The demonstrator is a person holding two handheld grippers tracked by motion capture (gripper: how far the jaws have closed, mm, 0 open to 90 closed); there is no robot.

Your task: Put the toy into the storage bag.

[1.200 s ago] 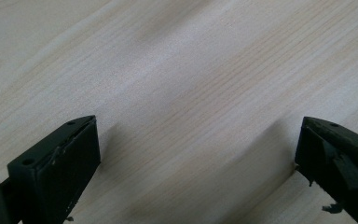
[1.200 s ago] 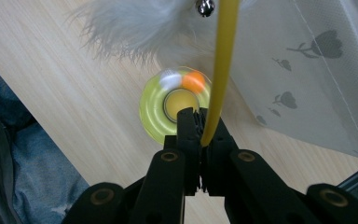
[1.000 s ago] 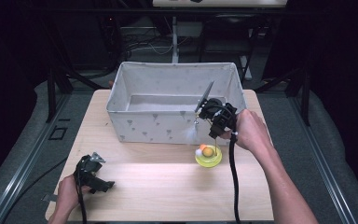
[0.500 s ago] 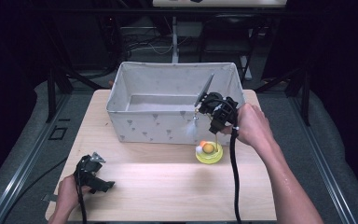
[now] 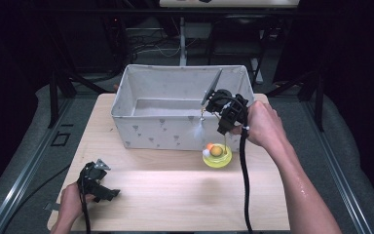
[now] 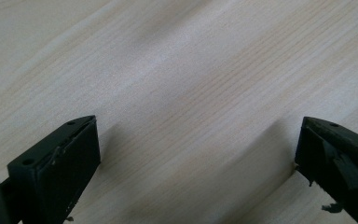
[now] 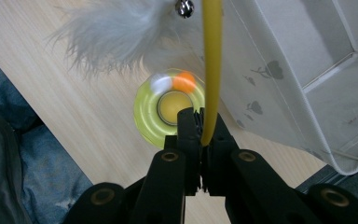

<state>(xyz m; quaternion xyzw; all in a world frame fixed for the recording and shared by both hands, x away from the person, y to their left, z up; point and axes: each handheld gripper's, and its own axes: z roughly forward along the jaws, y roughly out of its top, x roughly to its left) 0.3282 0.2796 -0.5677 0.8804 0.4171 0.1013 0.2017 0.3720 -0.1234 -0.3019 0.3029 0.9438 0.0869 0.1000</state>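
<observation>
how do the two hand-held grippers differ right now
The left hand-held gripper has its jaws wide apart with nothing between them; the right hand-held gripper is shut on the yellow wand of a feather toy. In the high view, the left sits low at the table's near edge, while the right is raised beside the fabric bin. Both are black and trail a cable.

Your fabric bin [image 5: 151, 134] at the tabletop's [image 5: 175, 195] far edge, toy base [image 5: 217, 156] just before its right front corner, your right claw [image 5: 222, 130] above that base gripping the wand [image 7: 210, 70], feather [image 5: 197, 129] hanging against the bin's front wall, your left claw [image 5: 108, 194] near the front left corner.
</observation>
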